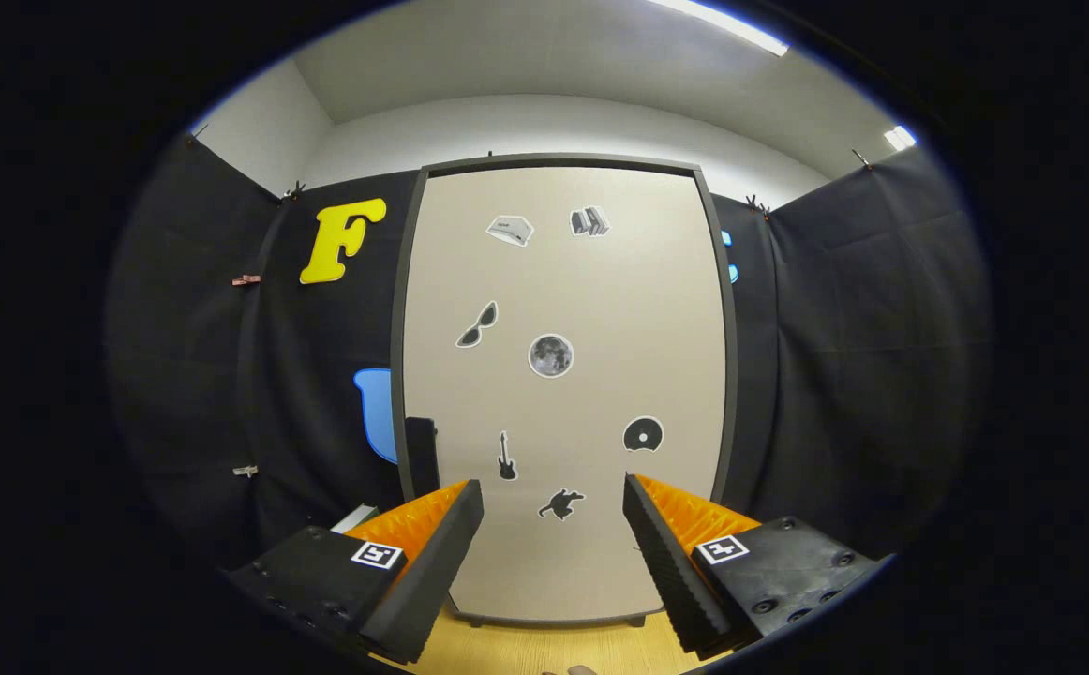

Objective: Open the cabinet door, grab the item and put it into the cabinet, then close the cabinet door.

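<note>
**Tongs spread wide before the closed cabinet door**

The tongs (554, 553) are held with their two fingers well apart, nothing between them, pointing straight at the cabinet door (563, 394). The door is shut, a tall pale panel in a dark frame, standing upright on a light wooden tabletop (544, 652) that shows in the gap between the fingers. The door lies beyond the fingertips, apart from them; neither finger touches it.

Small stickers dot the door: a moon sticker (550, 355) near the middle, a sunglasses sticker (477, 324) to its left, a disc sticker (643, 434) lower on the right, a guitar sticker (506, 457) lower on the left, and a dark animal-shaped sticker (560, 504) just ahead of the gap between the fingers. Two more stickers sit near the top, too small to tell.

Just beside the door's left edge stands a dark upright block (421, 455), and below it, behind the left finger, a pale flat item (354, 518) peeks out; what it is cannot be told. Black cloth (844, 356) hangs on either side of the cabinet.
</note>
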A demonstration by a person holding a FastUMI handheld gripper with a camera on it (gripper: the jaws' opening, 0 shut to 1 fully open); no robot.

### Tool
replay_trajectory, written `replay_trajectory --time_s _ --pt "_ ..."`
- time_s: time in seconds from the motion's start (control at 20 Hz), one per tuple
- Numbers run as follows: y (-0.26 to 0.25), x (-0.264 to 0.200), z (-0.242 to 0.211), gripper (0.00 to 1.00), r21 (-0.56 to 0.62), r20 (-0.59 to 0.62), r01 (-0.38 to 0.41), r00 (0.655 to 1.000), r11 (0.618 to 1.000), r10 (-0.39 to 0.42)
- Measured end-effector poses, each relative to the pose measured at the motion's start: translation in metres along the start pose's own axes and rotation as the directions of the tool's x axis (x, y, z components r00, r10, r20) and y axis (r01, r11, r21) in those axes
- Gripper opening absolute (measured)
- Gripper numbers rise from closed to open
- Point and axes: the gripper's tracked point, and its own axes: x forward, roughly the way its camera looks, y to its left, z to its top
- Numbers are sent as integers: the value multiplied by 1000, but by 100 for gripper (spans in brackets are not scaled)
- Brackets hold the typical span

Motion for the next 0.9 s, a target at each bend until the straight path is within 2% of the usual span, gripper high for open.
replay_trajectory --time_s 0.5,0.9 --pt "3 2 -2 97 -3 -4 -2 1000 1000 2" --pt "24 9 -7 97 -2 -15 -40 999 999 40"
